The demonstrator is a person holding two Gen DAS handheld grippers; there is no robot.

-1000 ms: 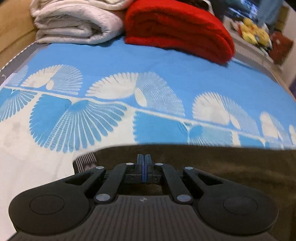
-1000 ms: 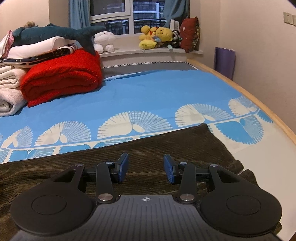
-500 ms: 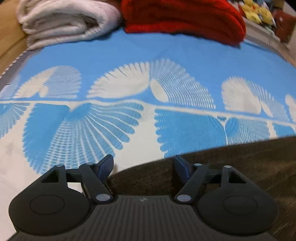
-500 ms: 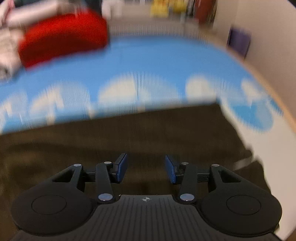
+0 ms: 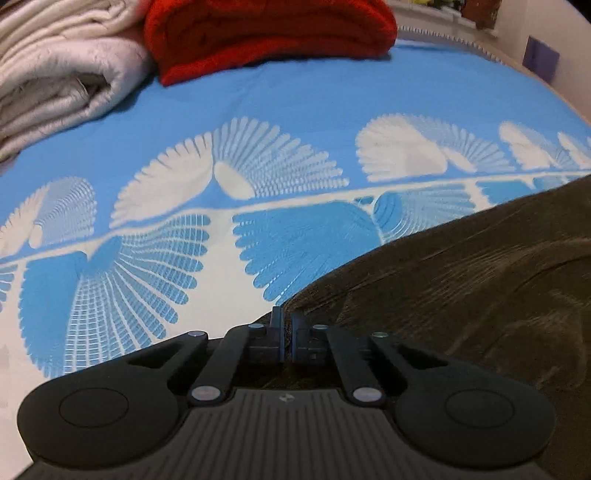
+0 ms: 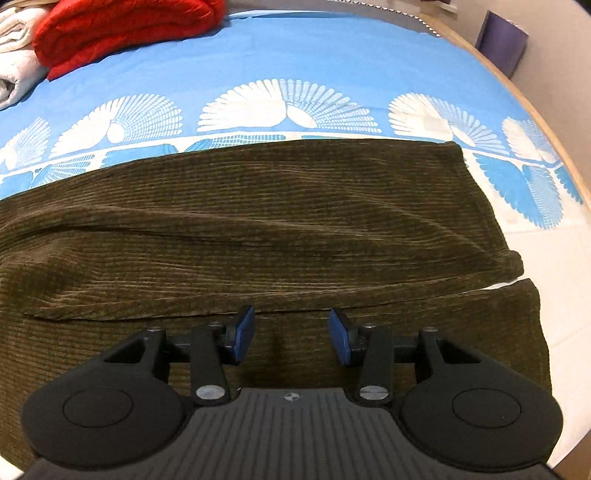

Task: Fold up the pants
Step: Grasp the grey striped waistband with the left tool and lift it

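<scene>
Dark olive corduroy pants (image 6: 258,221) lie spread across the blue and white bedspread (image 6: 295,62); one leg is laid over the other, with the leg ends at the right. In the left wrist view the pants (image 5: 480,295) fill the lower right. My left gripper (image 5: 287,325) is shut on their far left corner, and the cloth edge runs in between the two fingers. My right gripper (image 6: 291,332) hovers open just above the near leg, close to the upper leg's edge. Its blue pads (image 6: 243,328) touch no cloth.
A folded red blanket (image 5: 266,33) and a folded white blanket (image 5: 55,74) lie at the back left of the bed. The wooden bed rim (image 6: 546,122) curves along the right, with a purple object (image 6: 502,40) beyond it against the wall.
My left gripper opened, sank to the pants' corner and closed on it while rolling. My right gripper sank and tipped down over the pants, its jaws still apart.
</scene>
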